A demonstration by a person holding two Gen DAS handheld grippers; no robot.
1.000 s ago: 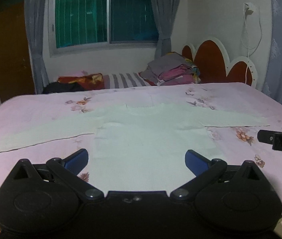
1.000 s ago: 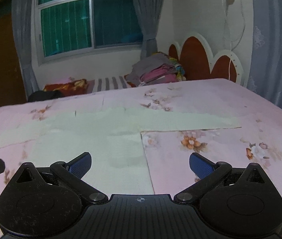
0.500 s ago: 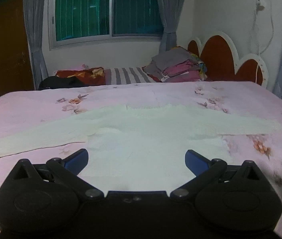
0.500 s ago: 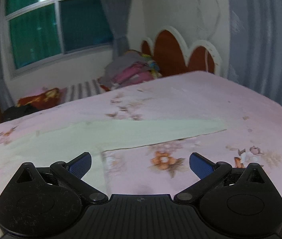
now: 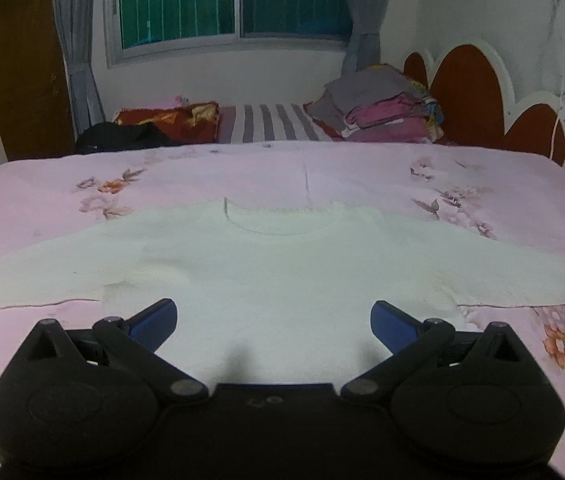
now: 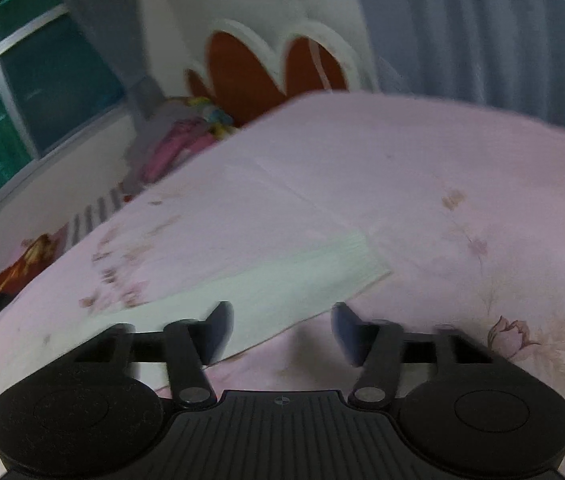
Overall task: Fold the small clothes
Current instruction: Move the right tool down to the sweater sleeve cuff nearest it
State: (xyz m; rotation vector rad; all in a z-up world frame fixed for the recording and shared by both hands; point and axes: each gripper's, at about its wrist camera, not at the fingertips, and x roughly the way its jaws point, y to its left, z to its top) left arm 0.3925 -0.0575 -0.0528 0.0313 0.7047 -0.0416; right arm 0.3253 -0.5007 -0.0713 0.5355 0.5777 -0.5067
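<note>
Right wrist view, right hand-held gripper (image 6: 282,330) tilted, half-open over sleeve (image 6: 282,280), left hand-held gripper (image 5: 273,320) wide, empty

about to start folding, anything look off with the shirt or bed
Nothing stands out. The shirt lies flat on the bed, sleeves spread; both hand-held grippers are open and hold nothing. The right view is blurred.

Right wrist view is motion-blurred. Shirt (image 5: 282,280) hem is hidden behind left hand-held gripper (image 5: 273,318); left sleeve (image 5: 22,284) is cut off by frame edge.
</note>
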